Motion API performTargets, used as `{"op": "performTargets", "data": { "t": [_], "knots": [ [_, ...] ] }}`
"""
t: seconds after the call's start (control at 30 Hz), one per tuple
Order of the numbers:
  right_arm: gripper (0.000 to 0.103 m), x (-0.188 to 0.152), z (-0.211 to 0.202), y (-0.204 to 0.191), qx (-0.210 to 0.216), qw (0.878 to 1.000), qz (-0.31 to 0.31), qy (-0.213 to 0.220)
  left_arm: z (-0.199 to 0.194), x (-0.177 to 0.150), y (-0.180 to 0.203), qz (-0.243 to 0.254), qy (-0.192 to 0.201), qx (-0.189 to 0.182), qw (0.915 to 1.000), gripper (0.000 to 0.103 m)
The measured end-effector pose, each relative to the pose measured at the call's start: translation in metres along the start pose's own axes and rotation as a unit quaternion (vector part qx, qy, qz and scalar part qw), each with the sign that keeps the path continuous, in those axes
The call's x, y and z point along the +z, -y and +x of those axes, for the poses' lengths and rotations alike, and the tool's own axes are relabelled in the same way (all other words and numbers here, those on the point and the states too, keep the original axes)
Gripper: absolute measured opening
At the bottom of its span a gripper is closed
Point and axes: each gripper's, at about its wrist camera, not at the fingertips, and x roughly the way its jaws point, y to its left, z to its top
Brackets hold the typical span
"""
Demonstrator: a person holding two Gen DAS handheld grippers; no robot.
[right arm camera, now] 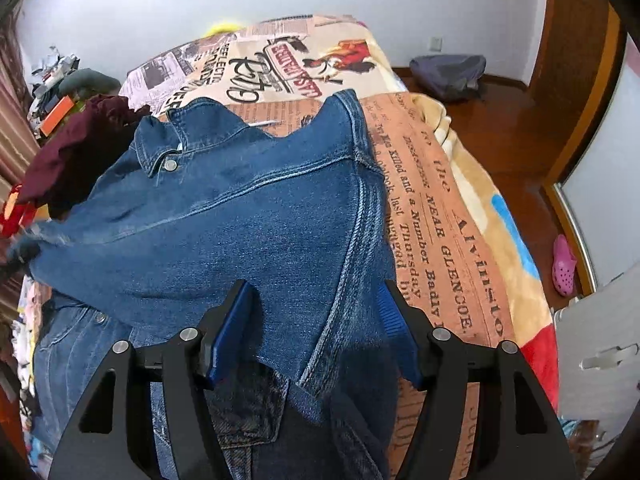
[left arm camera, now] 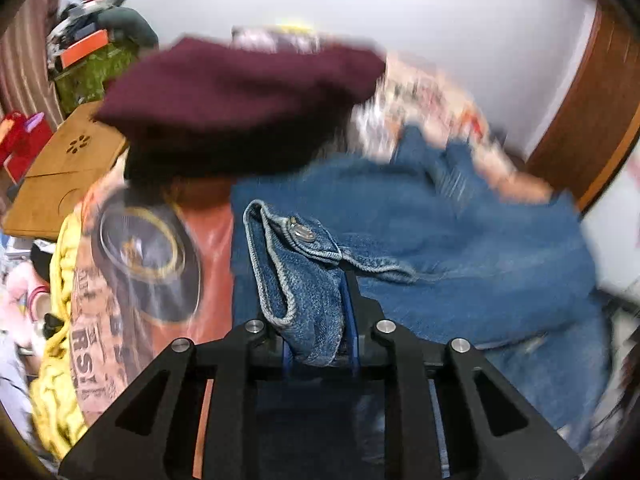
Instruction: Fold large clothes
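Left gripper jaws clamp denim jacket cuff, apparently | right gripper jaws spread, jacket between

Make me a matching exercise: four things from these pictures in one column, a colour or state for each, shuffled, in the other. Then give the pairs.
Things:
1. denim jacket
2. left hand-held gripper
3. right hand-held gripper
4. slipper on the floor

Colour or state:
A. pink
B. open, jaws on either side of the denim
C. blue, spread on the printed blanket
D. shut on a cuff with a metal button

Pairs: 1-C, 2-D, 3-B, 4-A
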Motion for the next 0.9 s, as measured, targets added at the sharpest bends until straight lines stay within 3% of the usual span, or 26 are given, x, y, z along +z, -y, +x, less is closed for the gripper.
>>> {"op": "performTargets", "data": {
  "t": [0.07,0.17,0.27,0.4,0.47,0.6,0.77,0.9],
  "knots": [
    [0.067,0.000,0.000,0.001,0.004,1.000,0.005,-0.004,0.017,-0.014,0.008,0.036,-0.022,0.035,0.9985,0.030],
    [0.068,-0.001,0.000,0.002,0.007,1.000,0.013,-0.005,0.021,-0.025,0.016,0.064,-0.009,0.066,0.9957,0.036],
    [0.068,-0.001,-0.003,0.000,0.002,1.000,0.010,-0.008,0.018,-0.022,0.017,0.077,-0.019,0.087,0.9931,0.052],
    [0.068,0.005,-0.018,-0.006,-0.010,1.000,-0.024,0.003,0.000,-0.017,0.014,0.091,-0.019,0.077,0.9926,0.057],
    [0.068,0.007,-0.031,-0.008,-0.018,0.999,-0.038,0.021,-0.017,-0.013,0.012,0.096,-0.004,0.081,0.9921,0.065],
    [0.068,0.006,-0.053,-0.005,-0.001,0.999,-0.038,0.037,-0.047,-0.008,0.004,0.075,0.009,0.054,0.9957,0.093],
    [0.068,-0.005,-0.054,0.001,0.001,0.999,-0.041,0.020,-0.064,-0.013,-0.013,0.053,-0.011,-0.009,0.9985,0.093],
    [0.068,-0.023,-0.047,0.011,-0.008,1.000,-0.028,-0.003,-0.056,-0.026,-0.031,0.030,-0.044,-0.018,0.9984,0.093]
  ]
}}
